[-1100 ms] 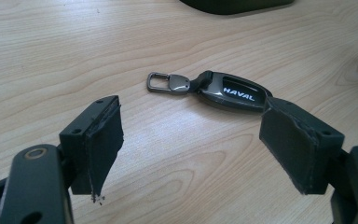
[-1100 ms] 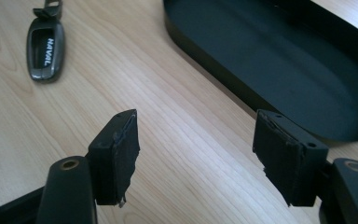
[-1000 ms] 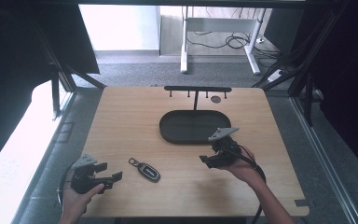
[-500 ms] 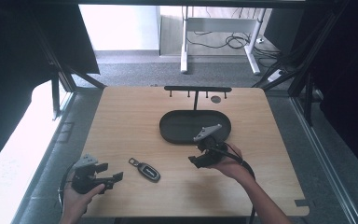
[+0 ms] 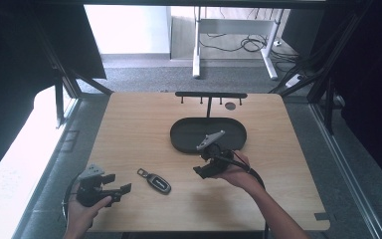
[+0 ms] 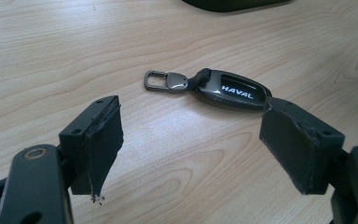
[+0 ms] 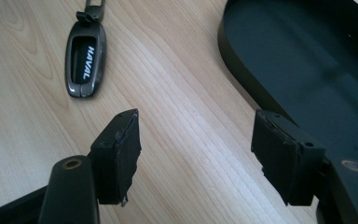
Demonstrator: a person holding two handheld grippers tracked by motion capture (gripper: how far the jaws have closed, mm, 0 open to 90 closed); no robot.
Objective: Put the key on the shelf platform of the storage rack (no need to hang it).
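Since the earlier frames the right gripper (image 5: 205, 167) has travelled leftward across the wooden table (image 5: 139, 129), from beside the right end of the black oval tray (image 5: 181, 135) to a position just in front of the tray's near rim, closer to the key fob (image 5: 155, 180); the left gripper (image 5: 110, 190) has kept its place at the near left corner. Right gripper jaws stand wide apart with nothing between them; in the right gripper view the tray rim lies beside the right-hand jaw and the key fob, marked HAVAL, lies ahead to the left. Left gripper jaws are likewise apart and empty. In the left gripper view the key fob lies flat on the table just beyond the jaws, metal clip (image 6: 161, 80) at its left end. A black hook rack (image 5: 210, 94) stands behind the tray.
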